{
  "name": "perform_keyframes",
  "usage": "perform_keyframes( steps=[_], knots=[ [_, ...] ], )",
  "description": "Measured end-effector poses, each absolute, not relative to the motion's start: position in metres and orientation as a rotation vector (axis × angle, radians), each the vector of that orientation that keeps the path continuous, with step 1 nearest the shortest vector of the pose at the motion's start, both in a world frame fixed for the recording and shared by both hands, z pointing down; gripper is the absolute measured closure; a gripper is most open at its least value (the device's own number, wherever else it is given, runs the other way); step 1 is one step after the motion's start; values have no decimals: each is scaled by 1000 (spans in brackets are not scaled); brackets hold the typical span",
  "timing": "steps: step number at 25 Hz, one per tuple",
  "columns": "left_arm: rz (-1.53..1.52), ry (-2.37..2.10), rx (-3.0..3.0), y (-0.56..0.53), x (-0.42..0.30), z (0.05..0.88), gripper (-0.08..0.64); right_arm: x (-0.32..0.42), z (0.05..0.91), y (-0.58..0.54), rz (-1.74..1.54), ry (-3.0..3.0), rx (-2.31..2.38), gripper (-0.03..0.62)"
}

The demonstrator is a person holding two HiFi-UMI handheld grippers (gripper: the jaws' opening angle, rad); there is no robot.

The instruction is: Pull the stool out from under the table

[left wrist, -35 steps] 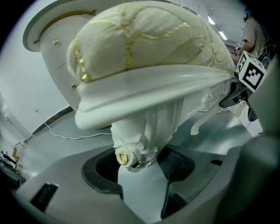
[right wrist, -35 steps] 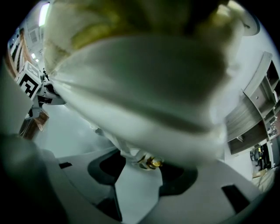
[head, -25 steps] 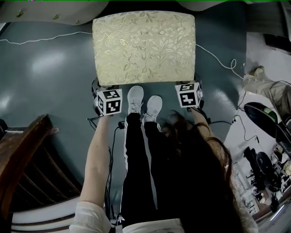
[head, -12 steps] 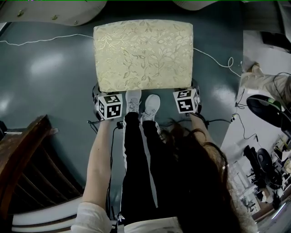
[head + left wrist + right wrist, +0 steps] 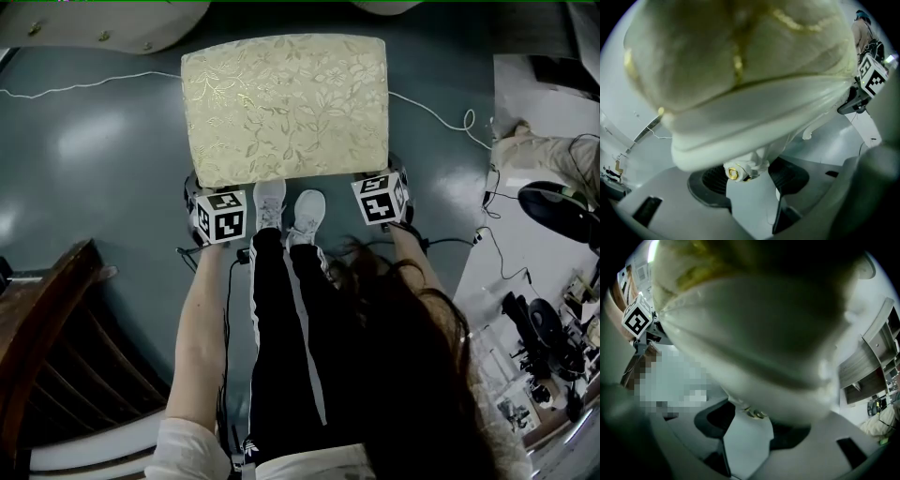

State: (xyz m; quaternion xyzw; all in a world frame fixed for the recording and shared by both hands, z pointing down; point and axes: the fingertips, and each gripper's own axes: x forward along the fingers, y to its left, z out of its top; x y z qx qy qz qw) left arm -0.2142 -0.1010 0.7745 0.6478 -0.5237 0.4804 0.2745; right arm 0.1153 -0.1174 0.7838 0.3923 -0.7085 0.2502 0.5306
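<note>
1. The stool (image 5: 286, 108) stands on the floor (image 5: 94, 159) just at 12 o'clock from the person's white shoes (image 5: 270, 202). It lies clear of the cream, curved furniture edge (image 5: 94, 19) with small brass-coloured studs at the head view's 11 o'clock.
2. Its seat is a rounded rectangle of padded cream fabric, woven with a shiny gold pattern of leaves and flowers. Below the cushion runs a smooth, cream-painted moulded frame.
3. The left claw (image 5: 747, 180) sits at the seat's 7 o'clock corner. Its dark ribbed pads are set fairly wide and are closed on the carved top of the stool's leg, which bears a small gold rosette (image 5: 733, 173).
4. The right claw (image 5: 752, 420) sits at the 5 o'clock corner. Its jaws stand similarly wide and clamp the cream leg top there; the view is dim and soft, so the carving is hard to make out.
5. Each claw carries a white cube with black square markers (image 5: 221, 217), matte and sharp-edged.
6. The floor is glossy grey-blue with soft reflections; a thin white cable (image 5: 84, 86) trails across it at 10 o'clock.
7. Dark, slatted wooden furniture (image 5: 47, 319) fills the 8 o'clock corner.
</note>
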Motion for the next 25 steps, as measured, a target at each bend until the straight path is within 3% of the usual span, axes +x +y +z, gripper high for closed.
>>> perform_keyframes(
  steps=[10,15,25],
  knots=[
    [1302,-1413,1729,-97,-216,771,291,117,776,-112,710,-1644,1008,354],
    [1248,-1449,1629,-71,-226,753,291,108,754,-97,804,-1649,1030,313],
    [1202,-1470,1563,-56,-231,643,291,116,634,-76,838,-1598,1071,307]
  ],
)
